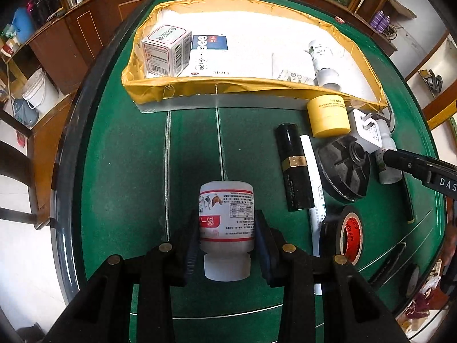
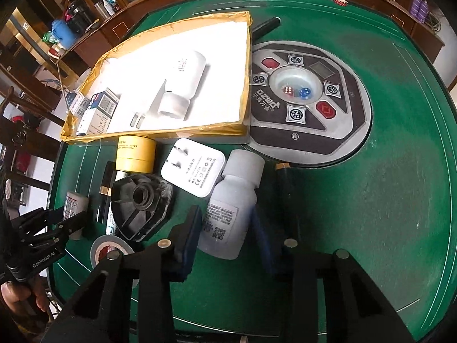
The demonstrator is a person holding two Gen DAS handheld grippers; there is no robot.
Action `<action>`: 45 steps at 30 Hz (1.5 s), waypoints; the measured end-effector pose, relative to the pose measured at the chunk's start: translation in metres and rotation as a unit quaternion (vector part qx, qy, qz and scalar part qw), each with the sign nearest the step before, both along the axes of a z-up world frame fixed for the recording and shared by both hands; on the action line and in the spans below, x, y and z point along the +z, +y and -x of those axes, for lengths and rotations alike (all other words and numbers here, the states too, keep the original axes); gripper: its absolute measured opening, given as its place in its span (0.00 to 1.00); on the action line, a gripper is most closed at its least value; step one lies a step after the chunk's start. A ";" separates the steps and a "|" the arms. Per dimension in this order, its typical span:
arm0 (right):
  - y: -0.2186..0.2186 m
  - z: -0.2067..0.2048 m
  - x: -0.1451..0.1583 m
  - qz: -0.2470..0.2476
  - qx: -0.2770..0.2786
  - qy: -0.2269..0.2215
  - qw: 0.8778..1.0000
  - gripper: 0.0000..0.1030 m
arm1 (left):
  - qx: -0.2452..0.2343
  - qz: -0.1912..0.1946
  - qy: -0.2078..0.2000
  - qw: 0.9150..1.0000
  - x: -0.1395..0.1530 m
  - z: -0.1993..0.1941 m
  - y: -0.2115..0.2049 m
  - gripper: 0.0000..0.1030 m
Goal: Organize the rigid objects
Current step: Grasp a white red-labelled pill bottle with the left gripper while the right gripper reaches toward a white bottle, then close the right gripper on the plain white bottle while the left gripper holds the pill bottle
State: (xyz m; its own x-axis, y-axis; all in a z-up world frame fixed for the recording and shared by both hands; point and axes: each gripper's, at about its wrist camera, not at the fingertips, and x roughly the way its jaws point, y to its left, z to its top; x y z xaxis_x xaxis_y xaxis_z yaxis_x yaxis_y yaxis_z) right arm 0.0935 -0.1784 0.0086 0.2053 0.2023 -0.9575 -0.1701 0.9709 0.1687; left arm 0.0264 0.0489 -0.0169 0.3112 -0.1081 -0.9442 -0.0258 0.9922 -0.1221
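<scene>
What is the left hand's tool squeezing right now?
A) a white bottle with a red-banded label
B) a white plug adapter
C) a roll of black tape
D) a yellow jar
A: in the left wrist view the left tool has its pads pressed on both sides of the white bottle with a red-banded label, while the yellow jar sits by the box.

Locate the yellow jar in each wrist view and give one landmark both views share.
Left wrist: yellow jar at right of centre, just below the box's near-right corner.
Right wrist: yellow jar at left of centre, under the box's near edge.
Shared landmark: white plug adapter, right beside it.
</scene>
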 end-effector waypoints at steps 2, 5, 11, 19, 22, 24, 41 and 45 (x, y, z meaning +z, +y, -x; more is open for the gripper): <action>0.001 -0.002 -0.001 0.002 0.002 0.000 1.000 0.35 | 0.000 -0.001 -0.001 1.000 0.000 0.000 0.000 0.36; 0.002 -0.005 -0.002 0.008 0.005 0.000 1.000 0.35 | -0.001 -0.002 -0.002 1.000 0.000 -0.001 -0.001 0.36; 0.004 -0.006 -0.002 0.006 0.004 0.004 1.000 0.34 | -0.002 0.013 0.001 1.000 0.001 0.000 -0.003 0.36; 0.001 0.015 -0.001 -0.007 0.011 0.018 1.000 0.34 | 0.003 0.022 0.002 1.000 0.000 -0.003 -0.001 0.36; 0.001 0.012 -0.002 -0.009 0.009 0.019 1.000 0.34 | 0.004 0.018 0.005 1.000 0.001 -0.006 -0.002 0.36; 0.001 0.011 -0.003 -0.009 0.011 0.019 1.000 0.34 | 0.001 0.015 0.003 1.000 0.001 -0.007 -0.003 0.36; -0.001 0.014 0.004 -0.013 0.006 0.014 1.000 0.34 | -0.008 0.013 -0.004 1.000 0.007 -0.007 -0.010 0.36; -0.002 0.015 0.007 -0.015 0.006 0.014 1.000 0.33 | -0.011 0.014 -0.004 1.000 0.009 -0.007 -0.010 0.36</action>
